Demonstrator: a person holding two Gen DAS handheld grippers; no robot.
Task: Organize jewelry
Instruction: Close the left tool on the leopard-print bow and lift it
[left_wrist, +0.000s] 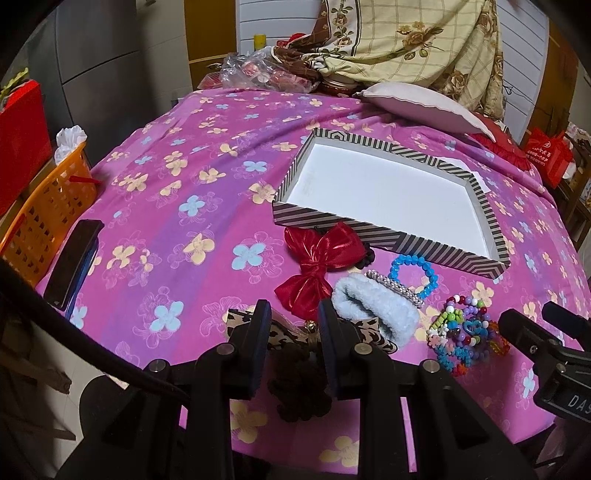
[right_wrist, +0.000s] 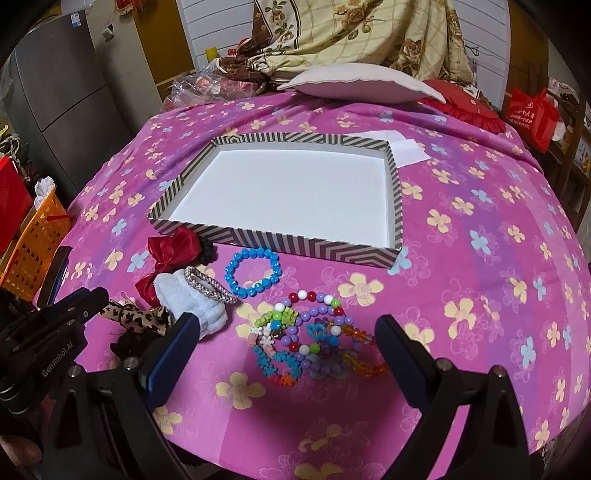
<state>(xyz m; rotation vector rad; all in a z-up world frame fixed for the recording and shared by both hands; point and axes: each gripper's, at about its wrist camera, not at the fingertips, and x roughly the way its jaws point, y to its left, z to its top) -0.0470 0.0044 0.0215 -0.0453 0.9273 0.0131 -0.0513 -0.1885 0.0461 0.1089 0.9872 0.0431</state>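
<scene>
Warm indoor light falls evenly from above, bright on the white floor of the striped box (right_wrist: 295, 192) (nearly blown out). Shadows are soft. Fisheye bending curves the edges, corners vignette black, and the near fingers (left_wrist: 258, 354) blur slightly.

Left hand-held gripper (left_wrist: 295, 332) straddles leopard bow (left_wrist: 280, 332) beside striped box (left_wrist: 391, 236).

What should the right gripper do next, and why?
Probably lower the right gripper onto the bead pile and close. Its fingers stand open to either side of the pile, which lies loose on the cloth, and the striped box beyond it holds nothing. The left gripper is open over the leopard bow.
</scene>
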